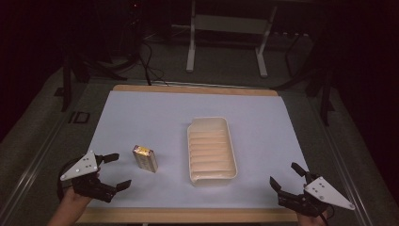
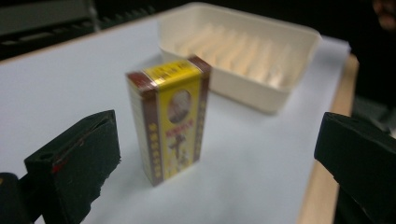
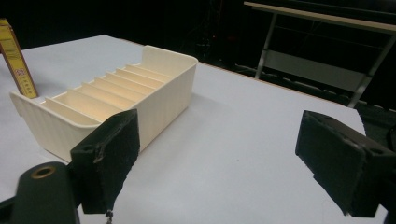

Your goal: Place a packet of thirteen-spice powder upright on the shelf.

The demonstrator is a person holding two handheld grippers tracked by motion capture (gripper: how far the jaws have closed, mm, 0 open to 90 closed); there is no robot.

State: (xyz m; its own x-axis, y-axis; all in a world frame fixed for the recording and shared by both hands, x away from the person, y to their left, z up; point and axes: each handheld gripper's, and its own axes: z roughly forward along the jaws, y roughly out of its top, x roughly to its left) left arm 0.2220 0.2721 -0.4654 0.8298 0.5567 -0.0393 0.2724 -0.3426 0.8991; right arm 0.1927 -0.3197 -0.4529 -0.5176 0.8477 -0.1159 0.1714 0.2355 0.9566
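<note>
- Yellow box (image 2: 169, 119): front panel carries red characters beneath an oval portrait; print is too blurred to read
- Box top: dark lettering on yellow; illegible
- No other markings can be read

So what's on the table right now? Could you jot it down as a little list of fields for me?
surface: white sheet on a wooden table
box: small yellow and brown box, standing upright, left of the tray, apart from it
tray: cream ribbed tray, nothing in it
left gripper: left gripper, jaws open, pointed at the box, not touching it
right gripper: right gripper, jaws open, near the table's front right corner, holding nothing
</note>
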